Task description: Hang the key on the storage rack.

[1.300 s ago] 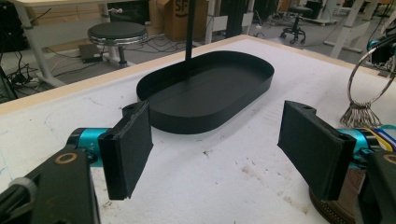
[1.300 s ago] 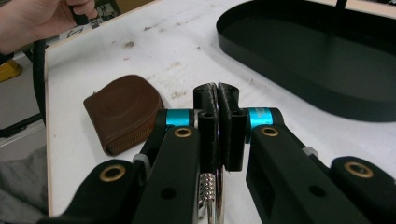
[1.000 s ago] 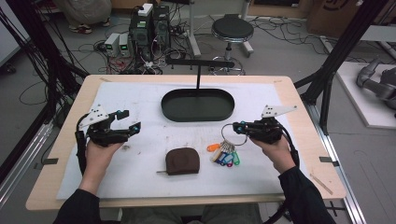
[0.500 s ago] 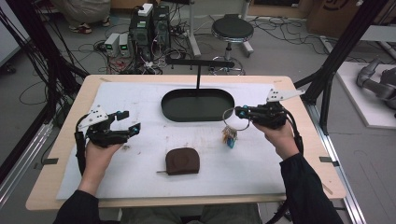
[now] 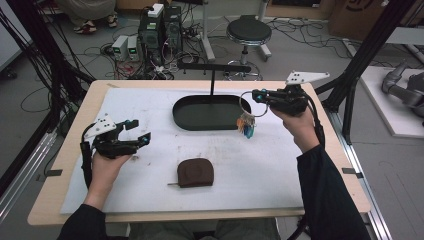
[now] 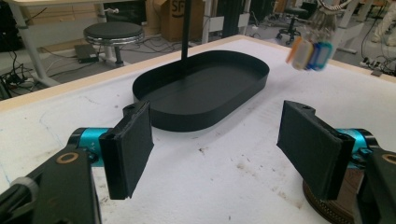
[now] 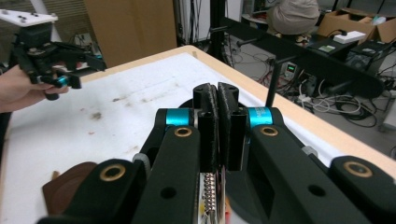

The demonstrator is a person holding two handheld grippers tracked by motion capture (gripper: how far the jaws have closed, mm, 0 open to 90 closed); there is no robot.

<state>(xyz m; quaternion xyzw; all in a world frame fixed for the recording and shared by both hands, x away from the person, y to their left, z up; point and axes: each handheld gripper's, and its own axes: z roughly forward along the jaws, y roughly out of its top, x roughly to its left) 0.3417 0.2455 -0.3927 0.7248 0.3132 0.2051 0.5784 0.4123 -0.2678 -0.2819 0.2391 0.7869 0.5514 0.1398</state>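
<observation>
Cables, a stool (image 5: 248, 31) and power boxes crowd the floor beyond the tabletop (image 5: 65, 150), which is covered by a white mat (image 5: 150, 115).

From the high view, my right gripper (image 5: 259, 96) is raised over the far right part of the mat, just right of the black tray (image 5: 210, 112). A key ring (image 5: 245, 104) hangs from its tips, with coloured tags (image 5: 246, 125) dangling below it, off the mat, beside the tray's right end. My left gripper (image 5: 138, 131) sits near the left edge, jaws parted with nothing between them. A brown pouch (image 5: 195, 172) lies toward the near edge, about midway between my two hands. A black post (image 5: 212, 80) with a crossbar stands at the tray's far rim.

My left gripper view adds detail: the two pads (image 6: 128, 147) stand wide apart over bare, stained mat, and the tray (image 6: 205, 88) shows itself empty, with a low wall. The tags (image 6: 309, 51) hang blurred in the air at upper right, past the tray. A brown rim of the pouch (image 6: 327, 207) peeks out under the right jaw.

My right gripper view shows what the others cannot: the jaws pressed nearly together on the ring (image 7: 217, 186), with a small spring or chain of metal links below them. My other hand's gripper (image 7: 74, 74) appears far off at upper left, and the pouch (image 7: 70, 186) lies at lower left.
</observation>
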